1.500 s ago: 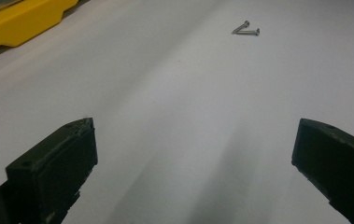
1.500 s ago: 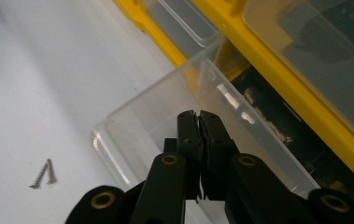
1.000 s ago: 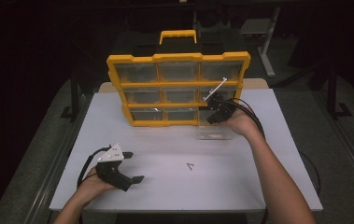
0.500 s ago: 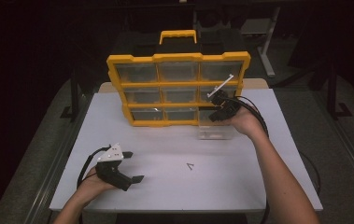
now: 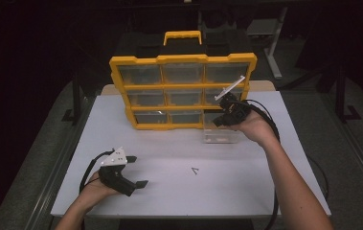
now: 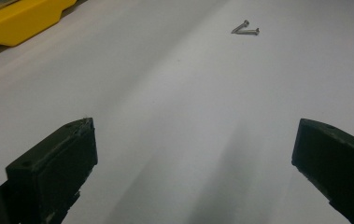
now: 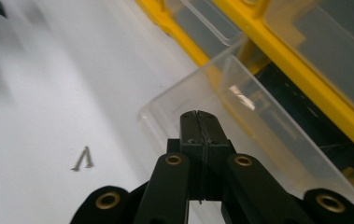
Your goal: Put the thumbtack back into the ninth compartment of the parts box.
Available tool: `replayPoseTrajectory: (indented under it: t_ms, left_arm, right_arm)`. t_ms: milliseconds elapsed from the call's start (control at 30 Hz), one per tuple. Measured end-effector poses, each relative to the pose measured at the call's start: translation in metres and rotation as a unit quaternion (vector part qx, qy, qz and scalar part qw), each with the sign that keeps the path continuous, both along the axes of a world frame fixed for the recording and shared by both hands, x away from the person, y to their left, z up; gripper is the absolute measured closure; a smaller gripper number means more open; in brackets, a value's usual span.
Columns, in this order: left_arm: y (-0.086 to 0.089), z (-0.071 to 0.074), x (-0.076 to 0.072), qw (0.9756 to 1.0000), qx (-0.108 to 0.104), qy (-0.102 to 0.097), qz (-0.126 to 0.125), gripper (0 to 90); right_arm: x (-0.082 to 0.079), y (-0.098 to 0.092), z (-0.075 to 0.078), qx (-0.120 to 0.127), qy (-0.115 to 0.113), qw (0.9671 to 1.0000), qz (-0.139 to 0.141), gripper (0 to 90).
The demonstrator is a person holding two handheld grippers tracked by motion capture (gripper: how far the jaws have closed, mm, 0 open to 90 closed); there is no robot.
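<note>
A yellow organizer (image 5: 184,60) with clear drawers stands upright at the back of the white table (image 5: 265,191). One clear drawer (image 5: 220,136) lies out on the table before the organizer's bottom right slot. My right gripper (image 5: 219,120) hovers over that drawer's rear part; in the right gripper view its jaws (image 7: 198,114) are pressed together with nothing visible between them, above the drawer (image 7: 179,98). Two small screws (image 5: 195,170) lie crossed in mid-table. My left gripper (image 5: 137,171) rests open near the front left, pointing toward the screws (image 6: 245,30), well short of them.
The dark empty slot (image 7: 300,121) gapes behind the drawer. The organizer's yellow base corner (image 6: 20,23) lies far left of the left gripper. Cables trail from both grippers. Bare table stretches between the screws and the front edge.
The right gripper has barely shifted over the drawer. The left gripper and the screws stay put.
</note>
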State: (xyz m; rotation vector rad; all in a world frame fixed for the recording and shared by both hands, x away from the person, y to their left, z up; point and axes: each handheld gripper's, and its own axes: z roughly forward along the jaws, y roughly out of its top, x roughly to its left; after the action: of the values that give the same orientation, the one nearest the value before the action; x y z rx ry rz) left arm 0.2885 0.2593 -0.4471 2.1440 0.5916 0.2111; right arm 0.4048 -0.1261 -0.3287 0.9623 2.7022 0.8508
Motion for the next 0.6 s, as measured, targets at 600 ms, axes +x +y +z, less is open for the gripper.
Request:
replayPoseTrajectory:
  t_ms: [600]
  left_arm:
    - [0.000, 0.000, 0.000, 1.0000, 0.002, 0.000, 0.000, 0.0]
  right_arm:
    - [-0.031, 0.021, -0.007, 0.018, -0.006, 0.9991, 0.038, 88.9]
